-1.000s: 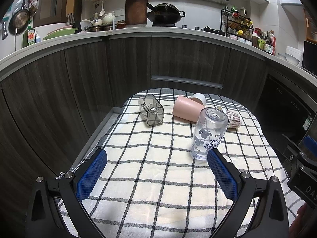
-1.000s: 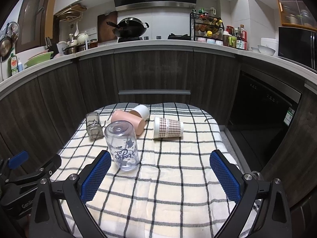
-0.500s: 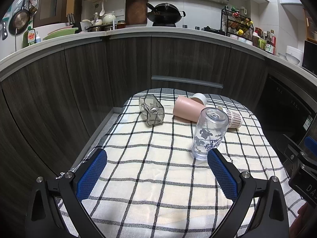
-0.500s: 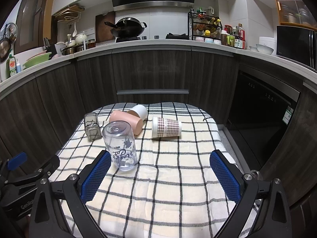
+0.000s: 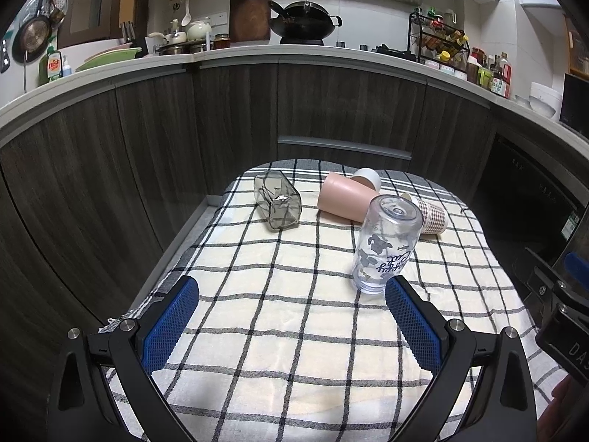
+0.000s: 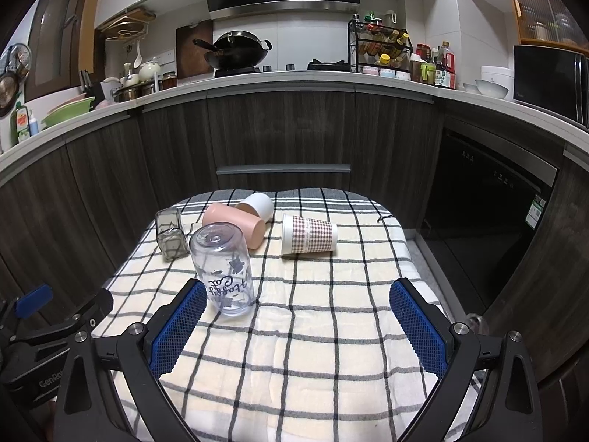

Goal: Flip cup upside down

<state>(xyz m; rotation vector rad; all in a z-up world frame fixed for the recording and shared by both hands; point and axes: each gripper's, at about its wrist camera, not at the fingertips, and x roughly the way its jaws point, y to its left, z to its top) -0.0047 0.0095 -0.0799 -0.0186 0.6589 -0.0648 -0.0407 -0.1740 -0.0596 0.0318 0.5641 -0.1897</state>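
Observation:
A clear plastic cup with printed lettering [image 5: 386, 245] [image 6: 224, 269] stands upside down on the checked cloth. A pink cup [image 5: 346, 200] [image 6: 235, 224], a small white cup [image 5: 366, 177] [image 6: 257, 204], a brown-checked paper cup [image 5: 430, 215] [image 6: 309, 235] and a smoky square glass [image 5: 278, 204] [image 6: 170, 234] lie on their sides behind it. My left gripper [image 5: 291, 322] is open and empty, near the front of the cloth. My right gripper [image 6: 294, 326] is open and empty, with the clear cup just beyond its left finger.
The checked cloth [image 5: 279, 331] [image 6: 313, 350] covers a small table. Dark cabinets [image 5: 331, 110] and a counter with kitchenware curve behind it. A dark oven front [image 6: 486, 221] stands to the right. The other gripper shows at each view's edge.
The right wrist view has shifted slightly back and up over the table. The left gripper and all cups stay as they were.

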